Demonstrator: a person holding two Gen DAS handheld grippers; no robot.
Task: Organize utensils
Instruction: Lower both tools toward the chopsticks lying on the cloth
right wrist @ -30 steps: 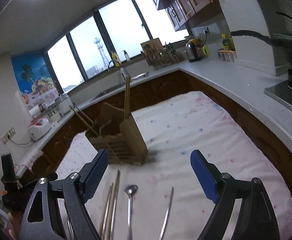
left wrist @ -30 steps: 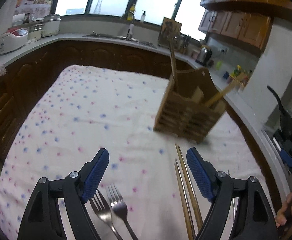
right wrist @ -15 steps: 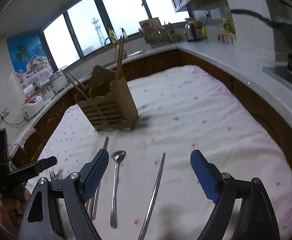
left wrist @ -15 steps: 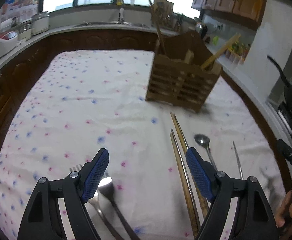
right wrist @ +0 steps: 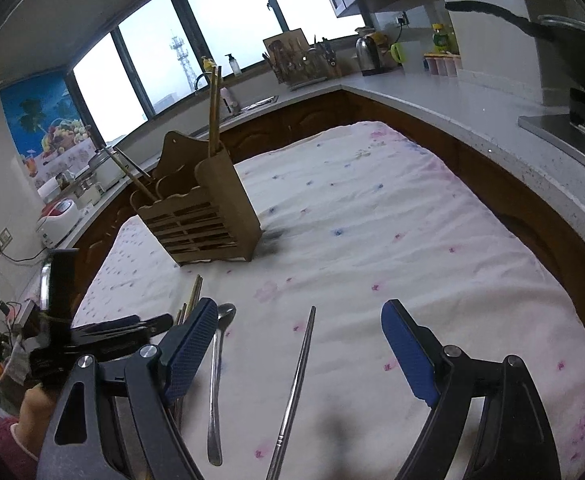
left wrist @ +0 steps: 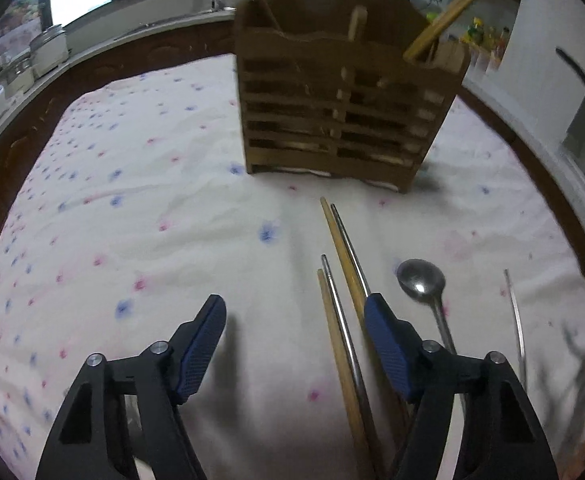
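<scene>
**On the spotted tablecloth: both grippers spread, nothing gripped**

On the white tablecloth with pink and blue dots, a slatted wooden utensil caddy stands upright toward the far side. Wooden chopsticks lean out of its right compartment in the left wrist view; another stick pokes from the left compartment, tilted.

Left gripper hovers low over the cloth, blue pads wide apart, holding nothing. Between its fingers and running under the right finger lie loose chopsticks, a mix of wooden and metal, roughly parallel, tips pointing at the caddy. Exact count hard to tell. Just right of them a metal spoon lies bowl-up, bowl toward the caddy, handle hidden behind the right finger. Further right, apart from the rest, a single metal chopstick.

Right gripper is also spread wide and empty. The single metal chopstick lies between its fingers, not touched. Spoon sits beside the left finger; chopstick bundle is partly hidden behind that finger. Caddy sits beyond, well apart from the gripper. Left gripper shows at the left edge of the right wrist view.
</scene>
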